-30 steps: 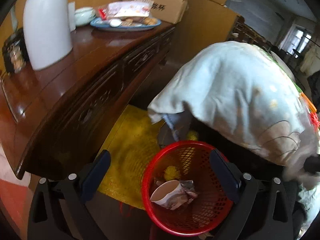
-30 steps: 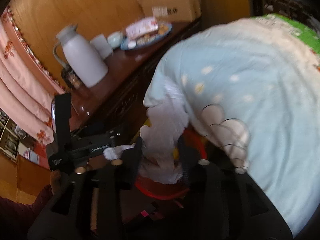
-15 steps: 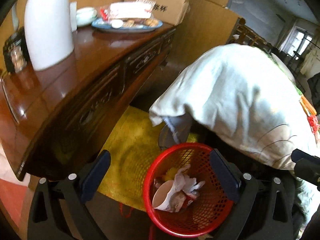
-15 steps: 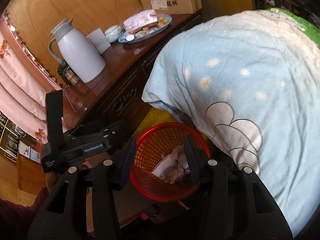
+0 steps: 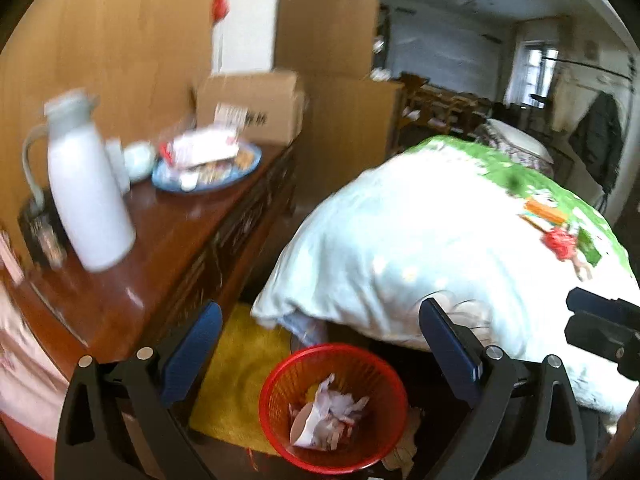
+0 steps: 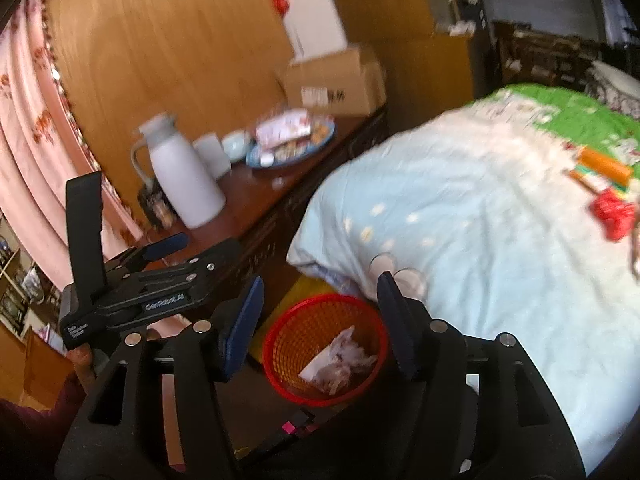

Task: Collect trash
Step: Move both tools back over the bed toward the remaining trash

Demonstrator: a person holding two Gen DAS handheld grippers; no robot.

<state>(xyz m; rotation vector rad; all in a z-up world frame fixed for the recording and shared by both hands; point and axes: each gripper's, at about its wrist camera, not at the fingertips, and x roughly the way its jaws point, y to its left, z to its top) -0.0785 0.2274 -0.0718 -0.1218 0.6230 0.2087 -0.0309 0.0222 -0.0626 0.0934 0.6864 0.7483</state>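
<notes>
Both grippers now stand higher and farther from the red basket (image 5: 333, 406) than they did half a second ago: it then filled the lower frame between the fingers and now appears smaller and lower in both wrist views. The left gripper (image 5: 320, 354) has its jaws wide apart with nothing between them, unchanged from the earlier frames. The right gripper (image 6: 320, 320) likewise has its jaws apart and empty; a second ago they were closed on a pale wad of paper above the basket. That crumpled trash (image 5: 326, 418) now lies inside the basket, heaped on a paper cup, as it already did half a second ago. The basket stands on the floor at the edge of a yellow mat (image 5: 240, 376), between the dark wooden sideboard (image 5: 160, 248) and the bed's light blue quilt (image 5: 420, 248). More of the room is in view than before: the white jug (image 5: 88, 196), the blue plate of snacks (image 5: 208, 168) and the cardboard box (image 5: 248, 108) on the sideboard, and a red wrapper (image 6: 612, 210) with other small items lying on the quilt, well apart from the basket. Both views are motion-blurred.
</notes>
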